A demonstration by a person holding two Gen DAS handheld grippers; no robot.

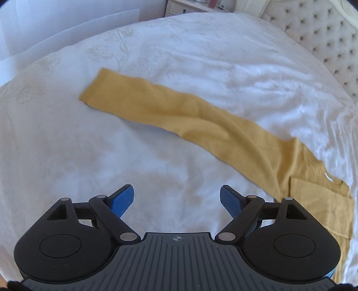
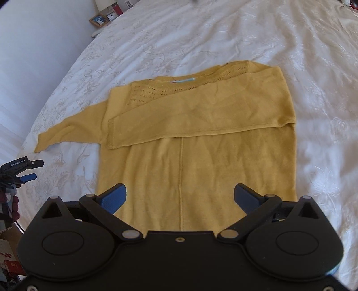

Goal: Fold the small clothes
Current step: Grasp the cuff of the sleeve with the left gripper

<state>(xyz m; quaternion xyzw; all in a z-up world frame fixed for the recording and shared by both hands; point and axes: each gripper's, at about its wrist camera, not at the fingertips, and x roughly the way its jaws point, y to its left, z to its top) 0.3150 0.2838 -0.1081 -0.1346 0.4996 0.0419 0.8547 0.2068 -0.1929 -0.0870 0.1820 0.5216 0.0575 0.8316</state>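
Note:
A mustard-yellow knit sweater [image 2: 201,156] lies flat on the white bedspread. One sleeve is folded across its chest [image 2: 197,116]. The other sleeve [image 2: 71,127] stretches out to the left; in the left wrist view this sleeve [image 1: 179,112] runs diagonally from its cuff at upper left to the body at lower right. My left gripper [image 1: 176,199] is open and empty, above bare bedspread short of the sleeve. My right gripper [image 2: 180,197] is open and empty, above the sweater's lower body. The left gripper also shows at the left edge of the right wrist view [image 2: 22,170].
The white embroidered bedspread [image 1: 156,56] covers the whole bed. A tufted headboard [image 1: 324,33] stands at the upper right in the left wrist view. A bedside table with small items [image 2: 107,15] is at the far upper left in the right wrist view.

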